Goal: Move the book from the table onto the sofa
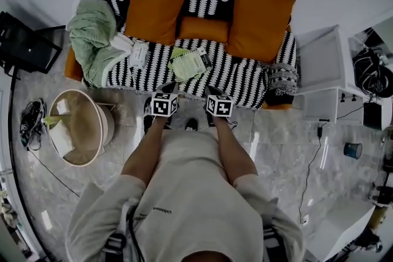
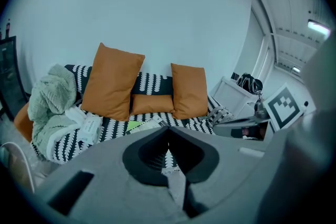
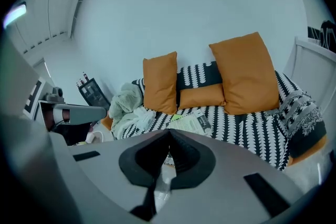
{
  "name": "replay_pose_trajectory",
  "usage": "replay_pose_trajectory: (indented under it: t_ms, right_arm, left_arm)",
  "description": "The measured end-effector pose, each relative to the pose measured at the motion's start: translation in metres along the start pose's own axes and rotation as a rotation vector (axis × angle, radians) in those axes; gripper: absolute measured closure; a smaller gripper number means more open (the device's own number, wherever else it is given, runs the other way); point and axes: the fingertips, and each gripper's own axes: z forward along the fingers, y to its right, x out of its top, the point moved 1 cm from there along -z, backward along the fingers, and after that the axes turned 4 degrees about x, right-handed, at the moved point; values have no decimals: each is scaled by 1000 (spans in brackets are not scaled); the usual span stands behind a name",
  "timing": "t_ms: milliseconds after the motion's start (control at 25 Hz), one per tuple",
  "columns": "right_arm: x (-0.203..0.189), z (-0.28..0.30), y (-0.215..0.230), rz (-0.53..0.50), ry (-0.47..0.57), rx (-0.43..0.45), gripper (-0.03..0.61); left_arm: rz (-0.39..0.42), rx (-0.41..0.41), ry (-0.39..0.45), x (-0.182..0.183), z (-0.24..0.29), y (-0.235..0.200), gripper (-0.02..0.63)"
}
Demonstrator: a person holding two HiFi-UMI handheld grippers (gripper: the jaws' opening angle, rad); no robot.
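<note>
The book (image 1: 190, 63) lies flat on the sofa (image 1: 245, 80), on the seat near the middle of its front edge, cover up and turned slightly askew. It rests on the sofa's black-and-white patterned throw, just in front of the small orange cushion (image 1: 202, 29) that sits low against the sofa's back. Two large orange cushions (image 1: 155, 4) lean on the back to either side of the small one. A green blanket (image 1: 92, 34) is heaped on the sofa's left end, with a white packet (image 1: 138, 53) on the seat between it and the book.

A person stands facing the sofa's front with both grippers held side by side, close to the sofa's front edge and apart from the book. The left gripper (image 1: 169, 88) has its fingers (image 2: 185, 150) pressed together with nothing between them. The right gripper (image 1: 212, 90) is likewise closed tight and empty. In both gripper views the book shows just above the closed tips, lying free on the seat.

The round tabletop (image 1: 83, 129) stands on the floor off the sofa's left front corner and carries a few small pale items.
</note>
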Motion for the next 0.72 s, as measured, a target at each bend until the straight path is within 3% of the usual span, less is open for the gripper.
replay_pose_trajectory:
  t_ms: [200, 360, 720]
  right_arm:
    - [-9, 0, 11, 107, 15, 28, 572]
    - [2, 3, 8, 84, 42, 38, 572]
    - [0, 1, 10, 76, 45, 42, 572]
  left_arm:
    - [-11, 4, 27, 1, -2, -6, 604]
    - [-28, -19, 55, 10, -1, -8, 604]
    - [-15, 7, 21, 3, 3, -9, 604]
